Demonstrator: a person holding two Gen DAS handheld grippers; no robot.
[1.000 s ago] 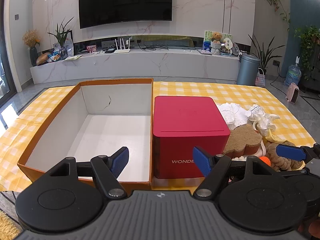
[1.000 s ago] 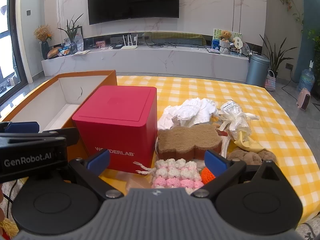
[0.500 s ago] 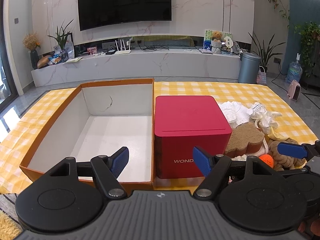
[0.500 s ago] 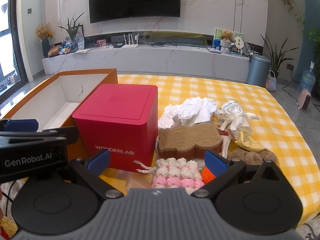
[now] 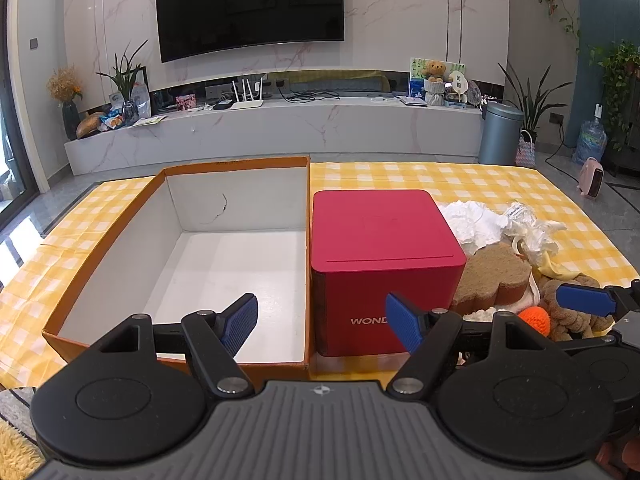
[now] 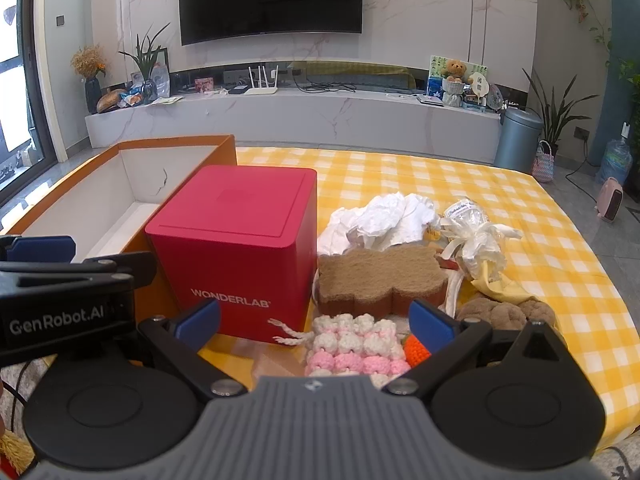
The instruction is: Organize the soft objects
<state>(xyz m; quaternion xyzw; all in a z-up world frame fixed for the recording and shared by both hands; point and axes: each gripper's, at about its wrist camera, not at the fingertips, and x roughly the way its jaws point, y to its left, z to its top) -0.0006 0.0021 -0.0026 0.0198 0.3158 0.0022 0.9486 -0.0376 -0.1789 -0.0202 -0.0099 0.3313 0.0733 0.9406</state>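
An orange cardboard box (image 5: 236, 168) with a bare white inside lies at the table's left. A closed red cube box (image 5: 380, 240) stands beside it. Right of the cube is a heap of soft things: a brown sponge (image 6: 380, 276), white crumpled cloth (image 6: 384, 216), a pink and white knitted piece (image 6: 352, 344), an orange knitted ball (image 6: 416, 350), a brown knotted rope toy (image 6: 504, 312) and a white ribboned bundle (image 6: 476, 236). My left gripper (image 5: 320, 320) is open over the near edge, straddling both boxes. My right gripper (image 6: 316, 324) is open just above the knitted piece.
The table wears a yellow checked cloth (image 6: 460, 176). Behind it runs a marble TV shelf (image 5: 280, 128) with a television above. A grey bin (image 5: 500, 132) and plants stand at the right. A shaggy rug (image 5: 16, 452) lies under the near table edge.
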